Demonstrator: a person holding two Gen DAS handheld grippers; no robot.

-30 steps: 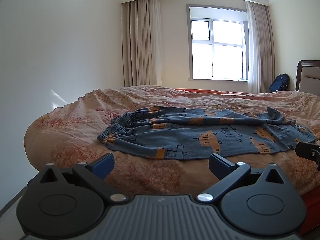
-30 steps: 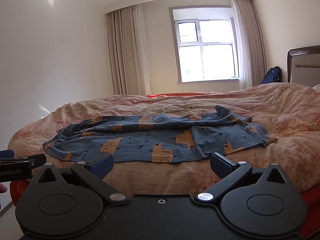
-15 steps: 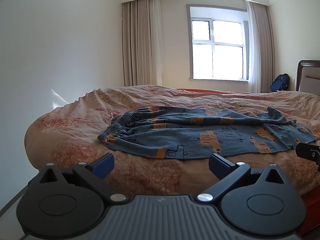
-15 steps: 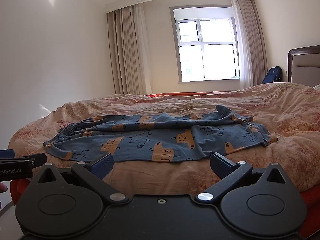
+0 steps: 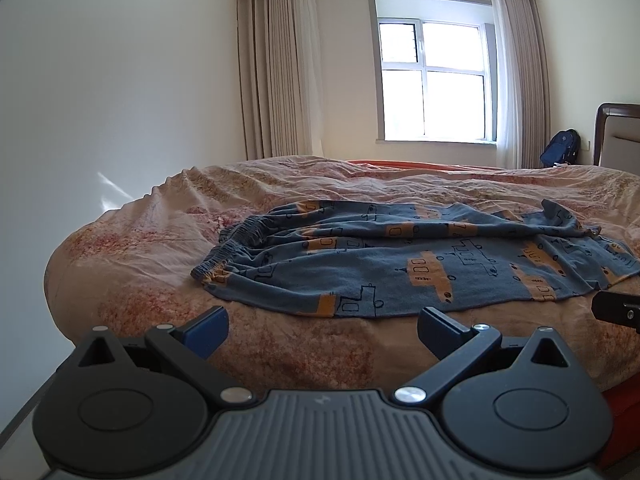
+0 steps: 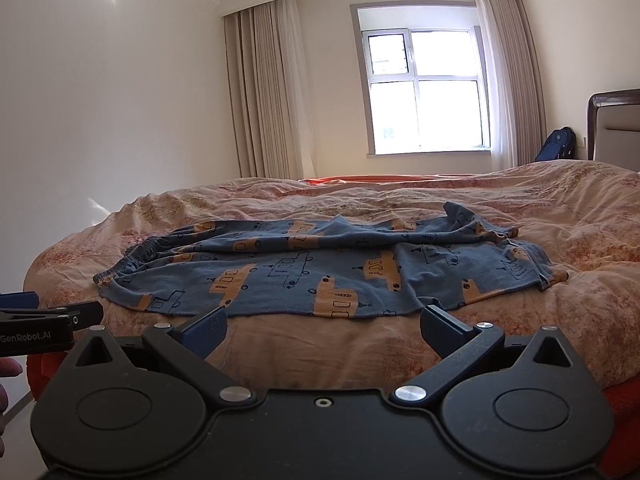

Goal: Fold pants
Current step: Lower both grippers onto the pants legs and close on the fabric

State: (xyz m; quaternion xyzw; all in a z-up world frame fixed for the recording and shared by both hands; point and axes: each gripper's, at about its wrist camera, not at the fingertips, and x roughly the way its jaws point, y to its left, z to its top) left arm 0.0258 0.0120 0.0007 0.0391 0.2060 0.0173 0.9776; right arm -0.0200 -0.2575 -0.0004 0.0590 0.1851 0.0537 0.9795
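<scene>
Blue pants (image 5: 400, 264) with orange vehicle prints lie spread sideways on the bed, the gathered waistband (image 5: 232, 248) at the left and the leg ends at the right. In the right wrist view the same pants (image 6: 320, 268) lie just beyond my fingers, leg cuffs (image 6: 536, 268) at the right. My left gripper (image 5: 322, 326) hovers open before the near bed edge, short of the fabric, holding nothing. My right gripper (image 6: 324, 326) is open too, likewise off the cloth. The left gripper's side (image 6: 40, 328) shows at the left edge of the right wrist view.
A pink floral duvet (image 5: 160, 240) covers the bed, rumpled at the far side. A white wall stands left, curtains and a window (image 5: 436, 80) behind. A dark headboard (image 5: 616, 132) and a blue backpack (image 5: 560, 152) are at the far right. A person's fingers (image 6: 8, 372) show at the left edge.
</scene>
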